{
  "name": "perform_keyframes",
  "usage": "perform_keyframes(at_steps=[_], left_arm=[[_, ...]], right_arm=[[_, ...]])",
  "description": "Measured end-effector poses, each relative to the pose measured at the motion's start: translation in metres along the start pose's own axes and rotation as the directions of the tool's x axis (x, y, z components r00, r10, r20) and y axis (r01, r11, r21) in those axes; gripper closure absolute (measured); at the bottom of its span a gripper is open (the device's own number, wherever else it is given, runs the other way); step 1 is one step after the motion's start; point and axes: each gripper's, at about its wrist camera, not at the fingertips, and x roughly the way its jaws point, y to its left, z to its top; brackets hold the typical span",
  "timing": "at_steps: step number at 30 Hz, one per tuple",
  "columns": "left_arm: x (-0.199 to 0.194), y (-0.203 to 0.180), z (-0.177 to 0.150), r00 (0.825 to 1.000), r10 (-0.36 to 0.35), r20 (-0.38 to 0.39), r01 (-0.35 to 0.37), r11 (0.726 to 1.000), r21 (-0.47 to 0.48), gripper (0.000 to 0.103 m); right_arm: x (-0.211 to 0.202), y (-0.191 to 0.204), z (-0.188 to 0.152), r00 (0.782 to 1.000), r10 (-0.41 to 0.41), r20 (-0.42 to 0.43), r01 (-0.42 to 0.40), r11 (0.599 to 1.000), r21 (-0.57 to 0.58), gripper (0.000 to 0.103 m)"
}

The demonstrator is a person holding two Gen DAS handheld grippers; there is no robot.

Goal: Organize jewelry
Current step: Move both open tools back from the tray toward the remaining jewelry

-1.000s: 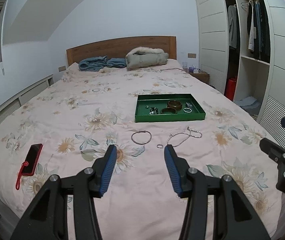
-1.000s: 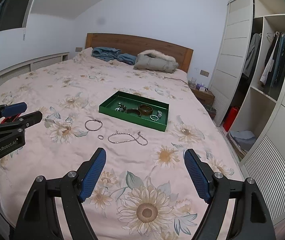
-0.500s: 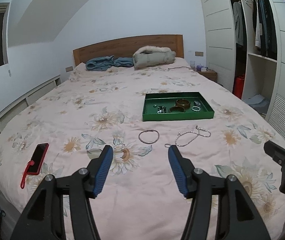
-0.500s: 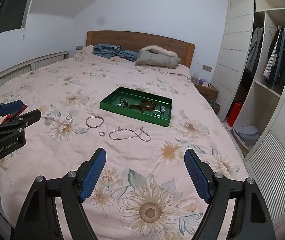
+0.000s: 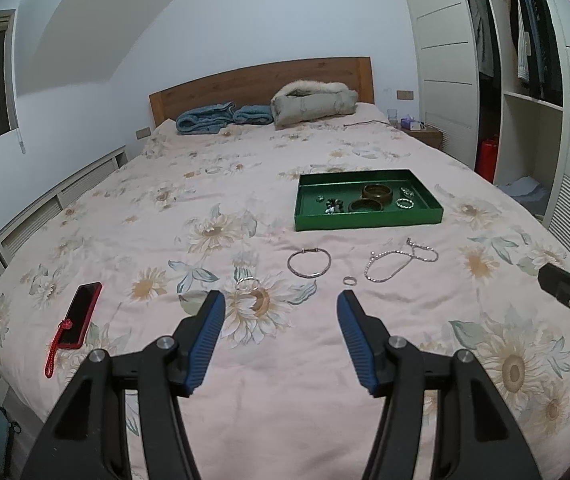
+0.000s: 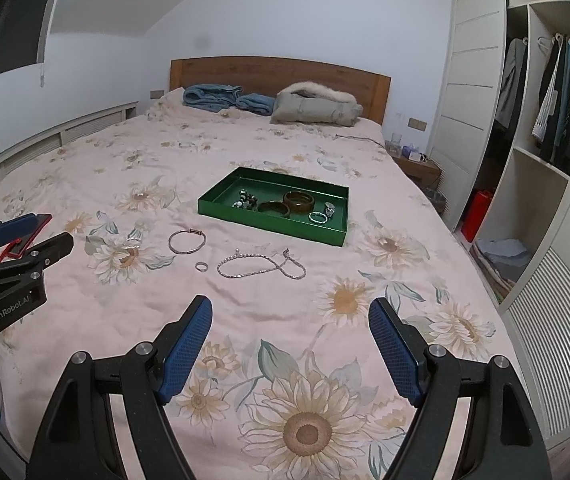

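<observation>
A green tray (image 5: pixel 365 222) (image 6: pixel 269 222) lies mid-bed with brown bangles (image 5: pixel 377 193), beads and small silver pieces inside. In front of it on the floral bedspread lie a silver bangle (image 5: pixel 309 263) (image 6: pixel 187 241), a small ring (image 5: pixel 349 280) (image 6: pixel 201 267), a chain necklace (image 5: pixel 399 261) (image 6: pixel 261 266) and another small ring (image 5: pixel 247 280) on a sunflower. My left gripper (image 5: pixel 281 308) is open and empty, short of the bangle. My right gripper (image 6: pixel 291 314) is open and empty, short of the necklace.
A red phone (image 5: pixel 79 316) with a red strap lies at the bed's left edge. Folded blue blanket (image 5: pixel 213 118) and a grey coat (image 5: pixel 313 102) sit by the headboard. An open wardrobe (image 6: pixel 537 160) stands on the right.
Both grippers' views have shifted slightly, with the jewelry and tray sitting a little higher and farther in frame. Both grippers stay open. No jewelry has moved.
</observation>
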Motion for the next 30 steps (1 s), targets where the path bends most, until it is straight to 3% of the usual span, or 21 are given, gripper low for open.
perform_keyframes(at_steps=[12, 19, 23, 30], left_arm=[[0.038, 0.031, -0.012, 0.998, 0.004, -0.065, -0.009, 0.997, -0.072, 0.047], [0.079, 0.071, -0.041, 0.986, 0.003, -0.164, -0.023, 0.993, -0.116, 0.047], [0.1, 0.07, -0.042, 0.977, -0.11, -0.184, 0.084, 0.986, -0.145, 0.047], [0.128, 0.041, -0.026, 0.949, -0.265, -0.171, 0.246, 0.961, -0.125, 0.047]], right_arm=[[0.039, -0.01, 0.0, 0.997, 0.062, -0.04, -0.062, 0.998, 0.017, 0.025], [0.087, -0.025, -0.009, 0.986, 0.107, -0.125, -0.102, 0.994, 0.043, 0.044], [0.116, -0.025, -0.013, 0.972, 0.168, -0.165, -0.159, 0.985, 0.067, 0.054], [0.153, -0.026, -0.015, 0.959, 0.203, -0.198, -0.191, 0.978, 0.079, 0.058]])
